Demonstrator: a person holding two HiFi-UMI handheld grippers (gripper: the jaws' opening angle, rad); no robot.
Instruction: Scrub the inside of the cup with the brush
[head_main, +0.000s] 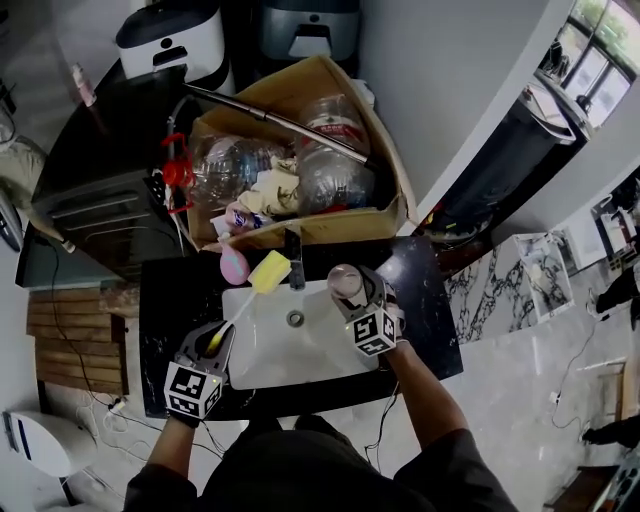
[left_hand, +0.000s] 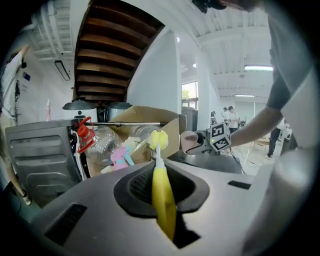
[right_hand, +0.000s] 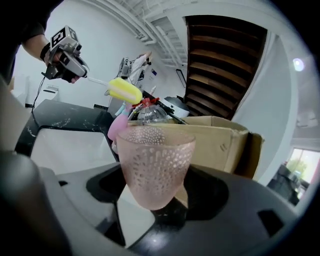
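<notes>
My left gripper (head_main: 213, 343) clamps brush (left_hand: 163, 197); right gripper (head_main: 358, 300) grips cup (right_hand: 155, 165) upright. Both above sink (head_main: 268, 352), brush and cup apart.

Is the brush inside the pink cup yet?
Out. The brush hangs over the sink, apart from the cup in the right claw.

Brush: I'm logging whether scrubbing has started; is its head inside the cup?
No, the brush head is in the air, apart from the cup.

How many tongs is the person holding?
2. The left tongs grip the yellow brush; the right tongs grip the pink cup.
</notes>
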